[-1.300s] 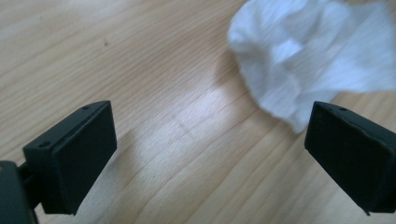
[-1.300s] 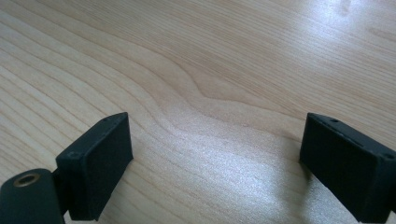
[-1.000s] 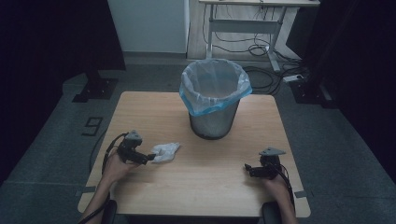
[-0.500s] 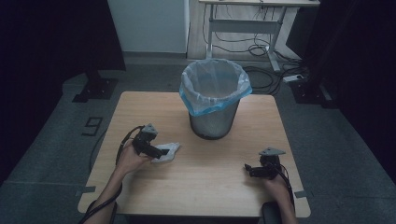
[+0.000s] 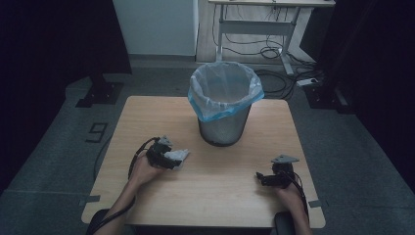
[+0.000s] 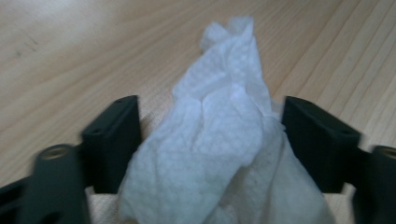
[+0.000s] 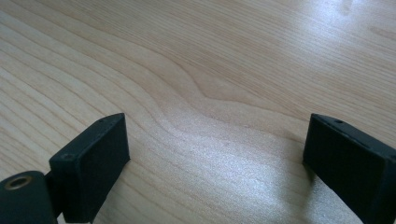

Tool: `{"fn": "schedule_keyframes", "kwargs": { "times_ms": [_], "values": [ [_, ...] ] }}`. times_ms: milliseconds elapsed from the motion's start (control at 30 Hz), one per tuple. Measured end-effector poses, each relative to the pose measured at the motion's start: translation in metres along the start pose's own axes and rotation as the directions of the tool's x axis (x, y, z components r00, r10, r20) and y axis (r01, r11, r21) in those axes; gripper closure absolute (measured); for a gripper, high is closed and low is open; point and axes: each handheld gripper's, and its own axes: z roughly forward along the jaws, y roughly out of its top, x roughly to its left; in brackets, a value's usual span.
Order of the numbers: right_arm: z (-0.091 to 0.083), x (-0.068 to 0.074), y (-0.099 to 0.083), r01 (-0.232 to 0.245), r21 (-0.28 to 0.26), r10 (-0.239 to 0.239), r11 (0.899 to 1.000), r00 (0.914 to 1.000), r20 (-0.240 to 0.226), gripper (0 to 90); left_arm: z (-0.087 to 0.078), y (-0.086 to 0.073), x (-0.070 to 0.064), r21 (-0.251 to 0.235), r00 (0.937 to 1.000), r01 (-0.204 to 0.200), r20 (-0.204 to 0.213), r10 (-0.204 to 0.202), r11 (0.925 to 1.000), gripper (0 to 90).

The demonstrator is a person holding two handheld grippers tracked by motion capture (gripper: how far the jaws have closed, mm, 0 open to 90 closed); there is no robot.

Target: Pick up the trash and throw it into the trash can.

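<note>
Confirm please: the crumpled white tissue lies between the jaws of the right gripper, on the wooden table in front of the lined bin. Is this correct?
Not quite: it is the left gripper whose jaws stand around the crumpled white tissue, as the left gripper view shows. The right gripper has nothing between its jaws. The wooden table and lined bin are as stated.

I see a light wooden bench [image 5: 235, 181] carrying a mesh bin [image 5: 224, 128] lined with a blue-edged bag toward its far side and a crumpled white tissue [image 5: 177, 156] nearer me.

Both grippers' fingers [image 7: 91, 161] spread (hands low).
</note>
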Motion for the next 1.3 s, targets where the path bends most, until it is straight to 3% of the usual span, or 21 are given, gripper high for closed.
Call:
{"fn": "schedule_keyframes", "kwargs": {
  "times_ms": [67, 100, 200, 333, 633, 1300],
  "values": [
    [0.000, 0.000, 0.000, 0.000, 0.001, 0.000, 1.000, 1.0000, 0.000, 6.3, -0.001, 0.000, -0.001, -0.006, 1.0000, -0.009, 0.000, 0.009, 0.9999, 40.5],
    [0.000, 0.000, 0.000, 0.000, 0.001, 0.000, 1.000, 1.0000, 0.000, 6.3, -0.002, 0.000, -0.002, -0.008, 0.9999, -0.011, 0.006, 0.011, 0.9999, 40.5],
    [0.000, 0.000, 0.000, 0.001, 0.001, -0.001, 1.000, 1.0000, 0.000, 6.1, -0.003, 0.000, -0.003, -0.016, 0.9995, -0.022, 0.024, 0.022, 0.9996, 61.3],
    [0.000, 0.000, 0.000, 0.000, 0.002, 0.000, 1.000, 1.0000, 0.000, 6.0, -0.003, 0.000, -0.001, -0.020, 0.9991, -0.011, 0.040, 0.012, 0.9997, 71.1],
    [0.000, 0.000, 0.000, 0.001, 0.002, -0.001, 1.000, 1.0000, 0.000, 5.8, -0.013, 0.007, 0.008, -0.051, 0.9958, 0.038, 0.085, -0.034, 0.9980, 73.2],
    [0.000, 0.000, 0.000, 0.001, 0.003, -0.001, 1.000, 1.0000, 0.001, 5.9, -0.055, 0.045, 0.019, -0.054, 0.9971, 0.019, 0.075, -0.015, 0.9984, 72.0]
  ]
}}
